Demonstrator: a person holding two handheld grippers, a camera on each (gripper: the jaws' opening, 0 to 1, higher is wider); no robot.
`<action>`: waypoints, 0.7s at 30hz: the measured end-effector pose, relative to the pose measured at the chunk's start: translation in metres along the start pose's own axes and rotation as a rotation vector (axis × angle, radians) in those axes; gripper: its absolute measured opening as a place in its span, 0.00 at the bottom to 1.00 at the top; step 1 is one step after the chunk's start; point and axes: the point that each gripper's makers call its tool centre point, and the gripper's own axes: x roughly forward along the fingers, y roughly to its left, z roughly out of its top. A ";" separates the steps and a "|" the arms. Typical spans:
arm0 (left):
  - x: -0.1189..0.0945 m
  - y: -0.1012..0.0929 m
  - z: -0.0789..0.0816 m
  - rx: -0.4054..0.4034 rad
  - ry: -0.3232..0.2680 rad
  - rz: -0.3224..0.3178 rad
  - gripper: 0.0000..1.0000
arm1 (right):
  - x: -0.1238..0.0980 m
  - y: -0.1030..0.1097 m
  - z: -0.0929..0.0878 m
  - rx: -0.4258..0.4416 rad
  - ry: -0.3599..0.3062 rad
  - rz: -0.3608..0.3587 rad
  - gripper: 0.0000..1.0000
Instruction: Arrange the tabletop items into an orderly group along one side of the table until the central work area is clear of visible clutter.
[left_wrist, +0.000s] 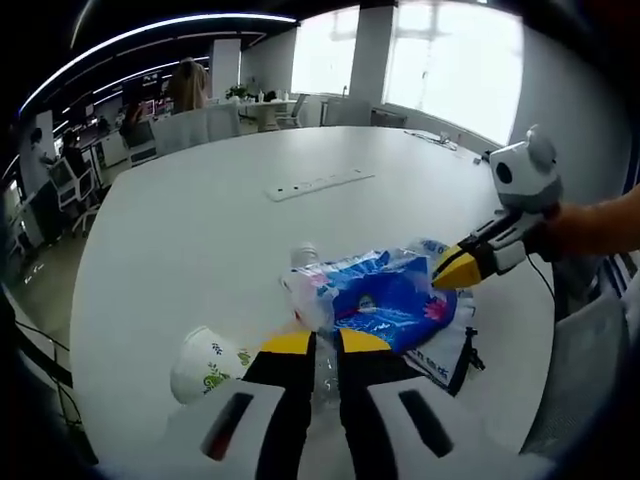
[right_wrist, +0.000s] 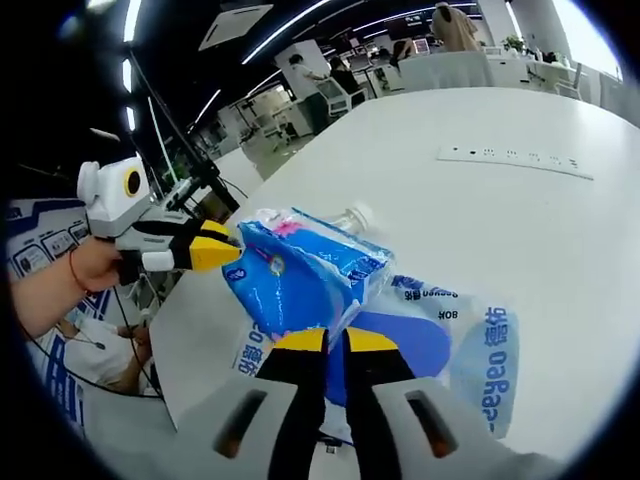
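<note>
On the white bench (left_wrist: 200, 220) in an open office, a blue packet (left_wrist: 385, 300) lay near the edge beside a paper cup (left_wrist: 205, 362). Both tongs, left (left_wrist: 327, 342) and right (right_wrist: 336, 340), looked nearly together, the right possibly pinching the packet, though I could not tell; sliding it gently sideways would suit best.

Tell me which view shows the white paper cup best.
The left gripper view: the white paper cup with green print lies on its side on the white table, unobstructed, left of the left gripper. I cannot make it out in the right gripper view.
</note>
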 end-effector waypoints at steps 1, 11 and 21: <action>0.000 0.000 0.000 -0.004 -0.001 -0.003 0.03 | 0.000 0.000 0.000 0.002 -0.003 0.002 0.02; -0.001 -0.005 -0.001 -0.006 0.002 -0.009 0.00 | -0.004 0.001 0.000 -0.006 0.003 -0.005 0.00; -0.008 -0.013 0.013 -0.007 -0.030 -0.008 0.00 | -0.019 0.000 0.009 -0.006 -0.020 -0.012 0.00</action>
